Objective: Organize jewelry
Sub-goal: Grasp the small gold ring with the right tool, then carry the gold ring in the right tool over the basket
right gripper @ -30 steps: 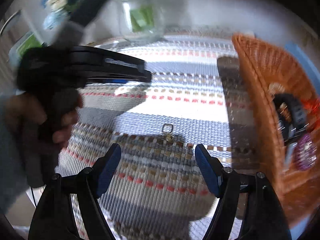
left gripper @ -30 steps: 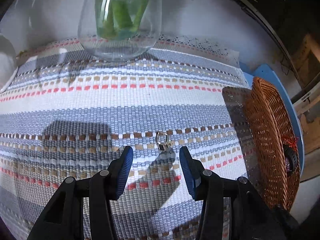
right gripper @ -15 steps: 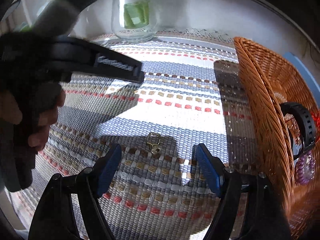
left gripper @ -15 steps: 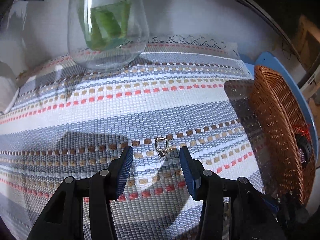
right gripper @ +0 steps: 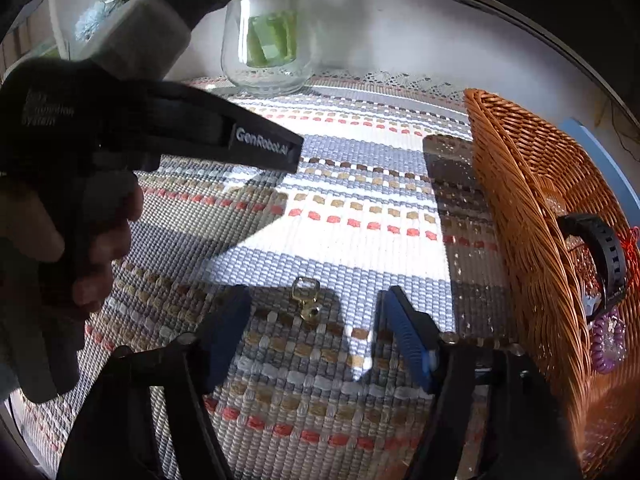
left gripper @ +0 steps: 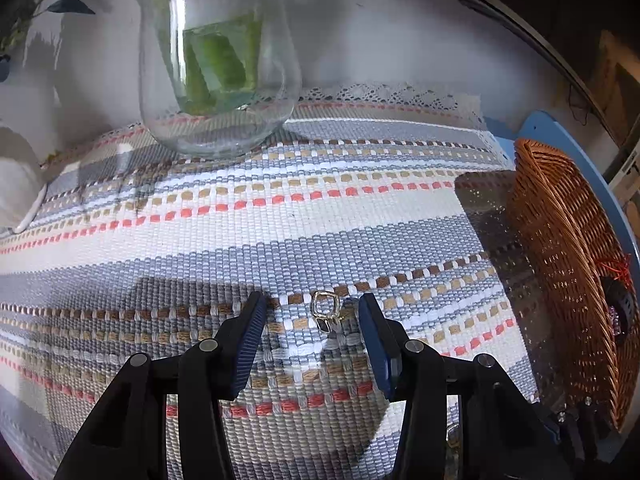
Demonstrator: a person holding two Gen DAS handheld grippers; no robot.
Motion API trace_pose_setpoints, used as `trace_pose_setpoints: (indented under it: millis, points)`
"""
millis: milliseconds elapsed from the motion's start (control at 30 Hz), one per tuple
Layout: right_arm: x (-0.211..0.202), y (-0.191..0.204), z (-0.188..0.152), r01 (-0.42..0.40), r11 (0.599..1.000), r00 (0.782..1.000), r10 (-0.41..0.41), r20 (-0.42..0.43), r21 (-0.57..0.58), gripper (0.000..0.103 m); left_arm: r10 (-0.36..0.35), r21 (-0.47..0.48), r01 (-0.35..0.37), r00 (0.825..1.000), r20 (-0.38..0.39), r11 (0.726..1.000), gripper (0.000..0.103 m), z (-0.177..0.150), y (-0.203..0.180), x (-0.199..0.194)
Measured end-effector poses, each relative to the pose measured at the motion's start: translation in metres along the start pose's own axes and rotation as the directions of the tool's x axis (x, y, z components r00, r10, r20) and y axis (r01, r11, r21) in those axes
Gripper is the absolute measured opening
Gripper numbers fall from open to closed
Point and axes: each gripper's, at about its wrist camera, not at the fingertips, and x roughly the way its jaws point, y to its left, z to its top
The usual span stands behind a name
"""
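A small gold ring (left gripper: 325,312) with a dark stone lies on the striped woven mat (left gripper: 320,216). My left gripper (left gripper: 312,302) stands low over the mat, its blue pads either side of the ring without touching it; its jaws are closing slightly. In the right wrist view the ring (right gripper: 306,300) lies between and just ahead of the tips of my right gripper (right gripper: 316,296), whose jaws are closing with no contact. The left gripper's black body (right gripper: 180,132) and the hand (right gripper: 92,248) holding it fill the left of that view.
A wicker basket (right gripper: 520,208) stands at the mat's right edge, holding a black watch (right gripper: 604,248) and a purple coil bracelet (right gripper: 608,340). A glass vase (left gripper: 218,68) with green stems stands at the back by the wall. A blue table edge (left gripper: 548,128) shows beyond the basket.
The left gripper has come forward and down, so the ring now lies between its tips instead of ahead of them. The right gripper's jaws have narrowed around the ring.
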Motion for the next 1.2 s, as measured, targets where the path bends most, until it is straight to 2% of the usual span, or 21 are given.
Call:
trace_pose_setpoints:
  millis: [67, 100, 133, 233, 267, 400, 733, 1200]
  points:
    - [0.002, 0.000, 0.002, -0.004, 1.000, 1.000, 0.004, 0.005, -0.008, 0.058, 0.038, -0.004, -0.038, 0.999, 0.019, 0.999, 0.022, -0.003, 0.002, -0.003]
    - [0.002, 0.001, 0.002, -0.004, 1.000, 1.000, 0.004, 0.007, -0.013, 0.054, 0.041, -0.022, -0.041, 0.999, 0.023, 0.999, 0.017, -0.003, 0.006, -0.003]
    - [0.002, 0.001, 0.002, -0.007, 1.000, 1.000, 0.007, 0.008, -0.017, 0.051, 0.025, -0.049, -0.024, 0.999, 0.024, 0.999, 0.013, -0.002, 0.012, -0.003]
    - [0.000, 0.007, 0.003, -0.016, 0.999, 1.000, 0.017, 0.012, -0.045, 0.027, -0.038, -0.122, 0.040, 0.999, 0.017, 0.992, 0.011, 0.001, 0.025, -0.001]
    - [-0.001, 0.010, 0.003, -0.015, 0.998, 1.000, 0.015, 0.011, -0.058, 0.014, -0.041, -0.125, 0.043, 0.999, 0.015, 0.991, 0.010, 0.000, 0.025, -0.002]
    - [-0.002, 0.016, 0.002, 0.000, 0.996, 1.000, 0.001, 0.012, -0.084, 0.012, -0.039, -0.128, 0.039, 0.999, 0.006, 0.991, 0.008, -0.002, 0.025, -0.002]
    - [-0.010, 0.009, -0.002, -0.023, 0.998, 1.000, 0.022, -0.013, -0.053, 0.012, -0.013, -0.151, 0.015, 1.000, 0.013, 0.988, 0.008, -0.013, 0.031, -0.020]
    - [-0.045, 0.003, 0.013, -0.016, 0.999, 0.995, 0.021, 0.093, -0.047, 0.012, -0.011, -0.134, 0.017, 0.999, 0.049, 0.991, 0.008, -0.003, 0.021, -0.062]
